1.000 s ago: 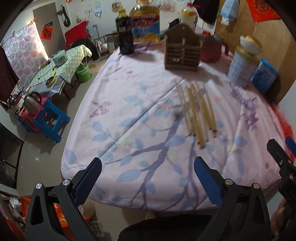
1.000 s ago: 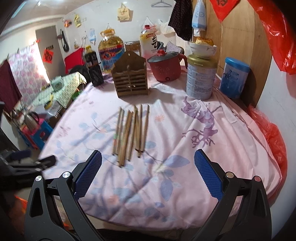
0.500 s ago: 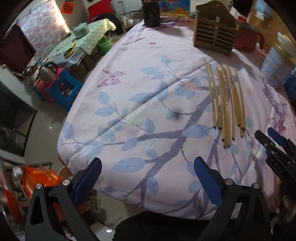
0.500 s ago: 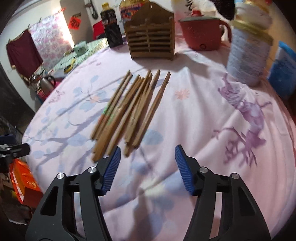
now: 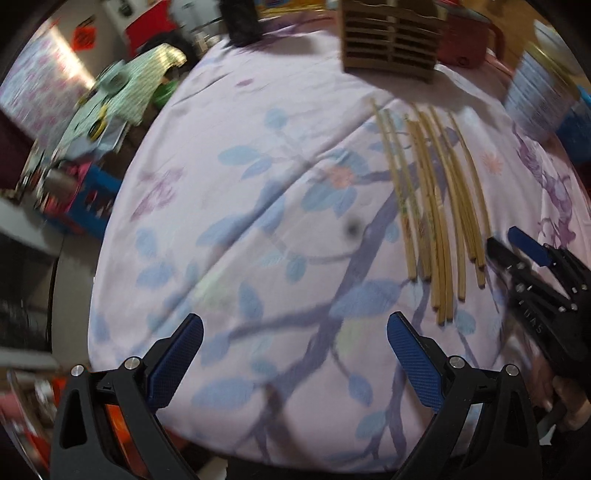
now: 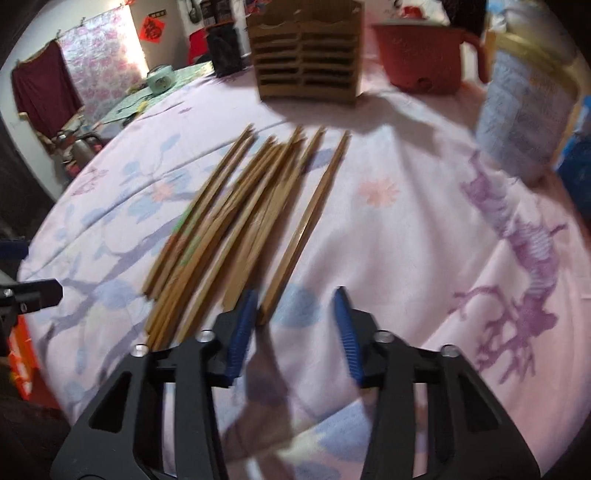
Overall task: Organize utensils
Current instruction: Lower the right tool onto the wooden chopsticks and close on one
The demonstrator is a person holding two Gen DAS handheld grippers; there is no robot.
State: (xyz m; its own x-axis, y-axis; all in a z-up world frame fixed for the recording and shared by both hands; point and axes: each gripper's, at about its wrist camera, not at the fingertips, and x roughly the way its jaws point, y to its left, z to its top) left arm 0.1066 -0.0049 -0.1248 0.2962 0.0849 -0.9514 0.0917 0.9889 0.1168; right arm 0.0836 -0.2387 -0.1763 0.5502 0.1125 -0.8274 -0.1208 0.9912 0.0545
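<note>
Several bamboo chopsticks (image 5: 432, 206) (image 6: 236, 221) lie side by side on the floral tablecloth. A slatted wooden holder (image 5: 388, 51) (image 6: 306, 62) stands upright behind their far ends. My right gripper (image 6: 295, 299) is low at their near ends and its jaws are closing. The near end of the rightmost chopstick (image 6: 314, 218) lies between the blue pads, close to the left one; the pads are not pressing on it. In the left wrist view the right gripper (image 5: 517, 247) sits just right of the bundle. My left gripper (image 5: 295, 325) hangs open over bare cloth, left of the chopsticks.
A red pot (image 6: 421, 55) and a tall tin (image 6: 524, 110) stand at the back right, a dark bottle (image 5: 240, 18) at the back left. The table's left edge (image 5: 107, 236) drops to the floor, where a blue stool and clutter stand.
Both grippers have come down and forward over the table. The right gripper's jaws have narrowed a lot and now bracket the near end of the rightmost chopstick.
</note>
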